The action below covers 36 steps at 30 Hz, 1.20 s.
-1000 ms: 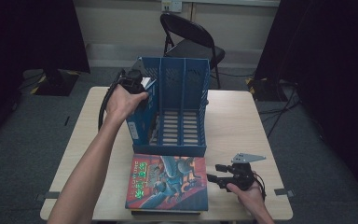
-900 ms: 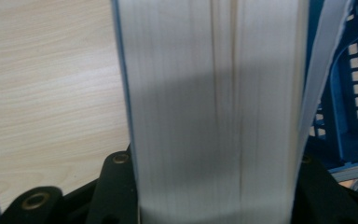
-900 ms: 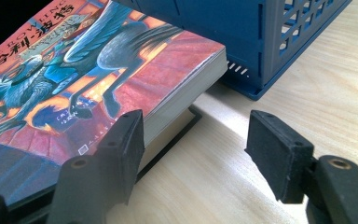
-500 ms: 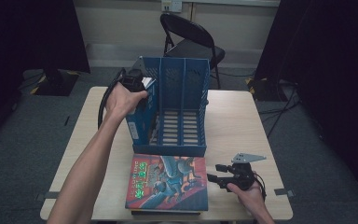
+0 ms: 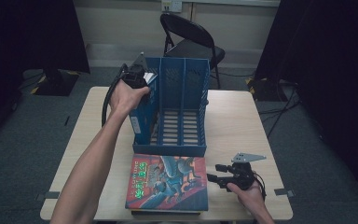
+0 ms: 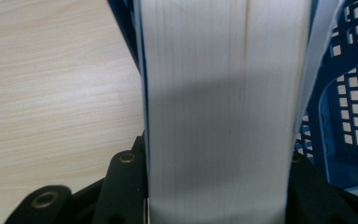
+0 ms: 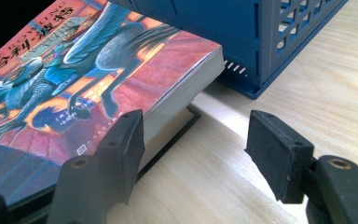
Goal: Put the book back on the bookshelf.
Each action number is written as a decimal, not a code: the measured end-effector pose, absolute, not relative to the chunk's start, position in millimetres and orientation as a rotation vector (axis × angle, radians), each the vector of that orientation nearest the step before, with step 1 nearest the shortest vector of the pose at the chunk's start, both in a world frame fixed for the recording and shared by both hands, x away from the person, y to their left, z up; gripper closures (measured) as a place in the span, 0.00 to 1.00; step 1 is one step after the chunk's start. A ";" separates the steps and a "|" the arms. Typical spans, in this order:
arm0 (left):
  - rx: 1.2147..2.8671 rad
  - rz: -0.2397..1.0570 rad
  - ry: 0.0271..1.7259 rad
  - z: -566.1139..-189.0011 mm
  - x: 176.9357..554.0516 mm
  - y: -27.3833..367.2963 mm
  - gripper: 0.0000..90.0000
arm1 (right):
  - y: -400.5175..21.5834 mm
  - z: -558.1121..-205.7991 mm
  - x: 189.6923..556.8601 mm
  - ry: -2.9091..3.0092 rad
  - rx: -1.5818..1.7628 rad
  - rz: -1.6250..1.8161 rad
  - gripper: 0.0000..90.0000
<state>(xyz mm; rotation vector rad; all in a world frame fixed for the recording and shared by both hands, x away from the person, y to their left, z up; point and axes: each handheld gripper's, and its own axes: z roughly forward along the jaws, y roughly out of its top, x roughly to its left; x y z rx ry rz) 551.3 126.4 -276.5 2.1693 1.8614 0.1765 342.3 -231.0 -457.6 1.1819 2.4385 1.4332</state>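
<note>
Looking down from the high view, the left gripper is held at the upper left corner of the blue file rack, which stands on the worktop. A thick book stands upright in the rack's leftmost compartment, and the left gripper grips its top edge. The right gripper rests low on the worktop near the front right corner, just beside a stack of two flat books; the top one is the illustrated book, lying directly in front of the rack. A folding chair stands behind the worktop.

From the left gripper view, the page block of the thick book fills the gap between the two black jaws, which have just been closing and now press on both of its sides (the grip is on the white page edges). The blue lattice of the file rack lies to the right, bare worktop to the left.

From the right gripper view, the jaws stand moderately wide with nothing between them. One jaw sits close against the corner of the illustrated book; the other is over bare worktop. The base of the file rack touches the far edge of that book.
</note>
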 end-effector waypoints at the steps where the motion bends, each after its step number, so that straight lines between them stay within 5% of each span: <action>1: 2.182 0.176 1.858 -276.3 553.5 125.5 0.68 | -231.1 -457.7 342.0 2.443 1.180 1.432 0.41; 20: 2.112 0.247 1.861 -277.9 567.3 123.8 0.67 | -232.6 -459.5 339.6 2.461 1.169 1.427 0.41; 36: 2.091 0.251 1.710 -280.7 538.5 141.4 0.55 | -230.3 -459.7 339.5 2.468 1.166 1.416 0.41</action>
